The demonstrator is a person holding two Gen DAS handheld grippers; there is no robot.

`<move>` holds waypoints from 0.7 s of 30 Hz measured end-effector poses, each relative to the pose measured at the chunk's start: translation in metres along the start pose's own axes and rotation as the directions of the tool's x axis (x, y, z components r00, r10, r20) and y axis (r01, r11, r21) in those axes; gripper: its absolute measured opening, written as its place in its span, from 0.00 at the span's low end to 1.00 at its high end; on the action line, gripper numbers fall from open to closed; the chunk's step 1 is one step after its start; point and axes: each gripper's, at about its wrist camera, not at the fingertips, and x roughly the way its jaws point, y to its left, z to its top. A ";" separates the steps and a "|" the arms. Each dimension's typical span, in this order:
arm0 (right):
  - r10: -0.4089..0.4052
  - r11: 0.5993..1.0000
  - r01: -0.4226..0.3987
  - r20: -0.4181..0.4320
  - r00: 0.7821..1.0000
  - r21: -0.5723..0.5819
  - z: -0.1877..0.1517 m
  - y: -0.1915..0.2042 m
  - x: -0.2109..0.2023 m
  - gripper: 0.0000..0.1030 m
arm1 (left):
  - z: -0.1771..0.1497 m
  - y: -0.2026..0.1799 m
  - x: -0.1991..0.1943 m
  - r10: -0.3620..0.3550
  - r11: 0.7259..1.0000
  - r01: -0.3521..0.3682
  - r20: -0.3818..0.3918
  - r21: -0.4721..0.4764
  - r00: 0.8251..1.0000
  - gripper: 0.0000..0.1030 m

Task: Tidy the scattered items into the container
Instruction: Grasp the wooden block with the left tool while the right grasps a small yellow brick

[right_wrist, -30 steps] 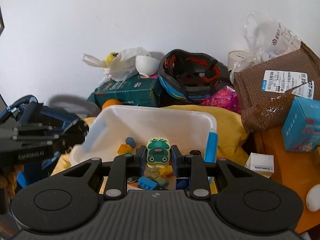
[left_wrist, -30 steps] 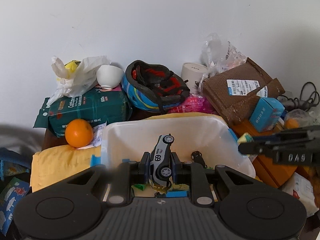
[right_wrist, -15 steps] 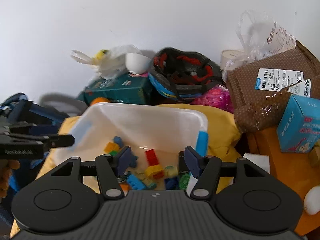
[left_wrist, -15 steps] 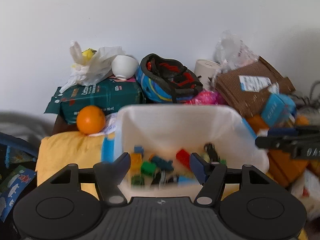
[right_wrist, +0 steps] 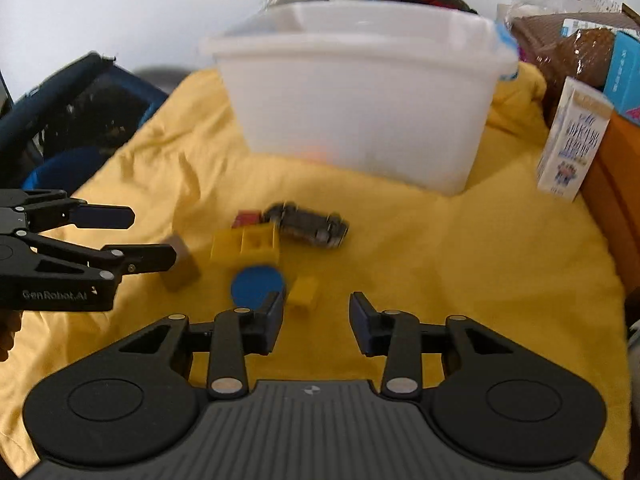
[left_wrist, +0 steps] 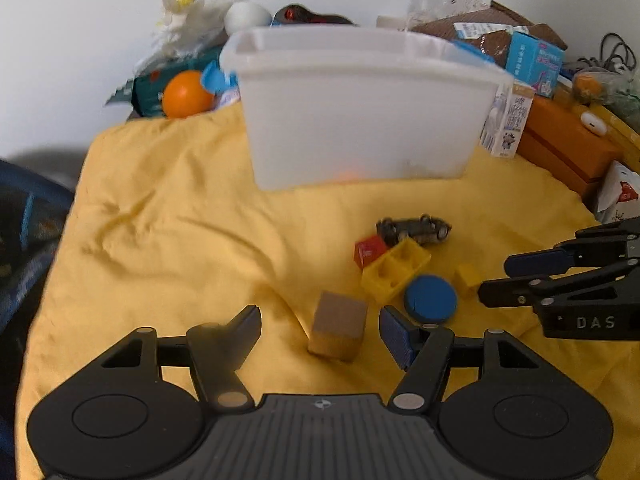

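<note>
The white plastic bin (left_wrist: 360, 108) stands on the yellow cloth (left_wrist: 160, 240). In front of it lie a dark toy car (left_wrist: 414, 229), a red brick (left_wrist: 370, 250), a hollow yellow brick (left_wrist: 394, 272), a blue disc (left_wrist: 430, 298), a small yellow cube (right_wrist: 303, 292) and a tan cube (left_wrist: 338, 330). My left gripper (left_wrist: 320, 332) is open low over the cloth, with the tan cube between its jaws, untouched. My right gripper (right_wrist: 316, 312) has its jaws closing; the small yellow cube sits just ahead of the left finger, not pressed.
A milk carton (right_wrist: 568, 148) and an orange box (left_wrist: 568, 148) stand to the right of the bin. An orange (left_wrist: 186, 94) and a green packet lie behind it on the left. A dark blue bag (right_wrist: 80, 120) borders the cloth's left edge.
Both grippers let go of their toys over the bin, opened, and dropped from above it to the cloth in front. The right jaws are narrower than half a second ago.
</note>
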 end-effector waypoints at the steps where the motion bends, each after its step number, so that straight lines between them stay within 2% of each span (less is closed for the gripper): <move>1: -0.004 1.000 0.004 0.001 1.000 0.005 -0.001 0.001 0.004 0.40 | -0.002 -0.001 0.003 0.000 1.000 0.000 -0.006 0.000 1.000 0.66; 5: -0.020 1.000 0.020 -0.002 1.000 -0.001 0.001 0.006 0.014 0.40 | -0.006 -0.007 0.012 -0.017 0.999 0.017 -0.014 0.041 1.000 0.58; 7: -0.022 1.000 0.022 -0.007 1.000 -0.009 0.001 0.005 0.019 0.39 | -0.006 -0.010 0.015 -0.022 0.998 0.023 -0.019 0.063 1.000 0.47; 8: -0.024 1.000 0.024 -0.015 1.000 -0.011 -0.001 0.005 0.022 0.37 | -0.006 -0.012 0.016 -0.027 0.997 0.029 -0.022 0.071 0.999 0.35; 9: -0.026 1.000 0.026 -0.022 0.999 -0.009 -0.001 0.004 0.025 0.34 | -0.005 -0.012 0.017 -0.035 0.997 0.037 -0.026 0.070 0.999 0.33; 10: -0.023 1.000 0.023 -0.028 0.999 -0.005 -0.004 0.003 0.027 0.33 | -0.004 -0.013 0.016 -0.046 0.997 0.048 -0.027 0.065 0.999 0.32; 11: -0.013 1.000 0.013 -0.019 1.000 -0.003 -0.005 0.003 0.027 0.28 | -0.003 -0.013 0.015 -0.055 0.996 0.057 -0.024 0.070 0.998 0.32; 12: 0.003 1.000 -0.003 -0.019 1.000 -0.006 -0.005 0.003 0.026 0.18 | -0.003 -0.015 0.013 -0.057 0.995 0.059 -0.019 0.087 0.998 0.32; 15: 0.010 1.000 -0.010 0.007 1.000 -0.015 -0.004 0.001 0.020 0.18 | -0.003 -0.015 0.008 -0.058 0.993 0.059 -0.008 0.101 0.998 0.32; 21: 0.033 0.998 -0.035 0.046 0.998 0.049 -0.003 -0.018 -0.006 0.19 | 0.015 -0.004 -0.019 -0.075 0.997 0.074 0.037 0.020 0.997 0.32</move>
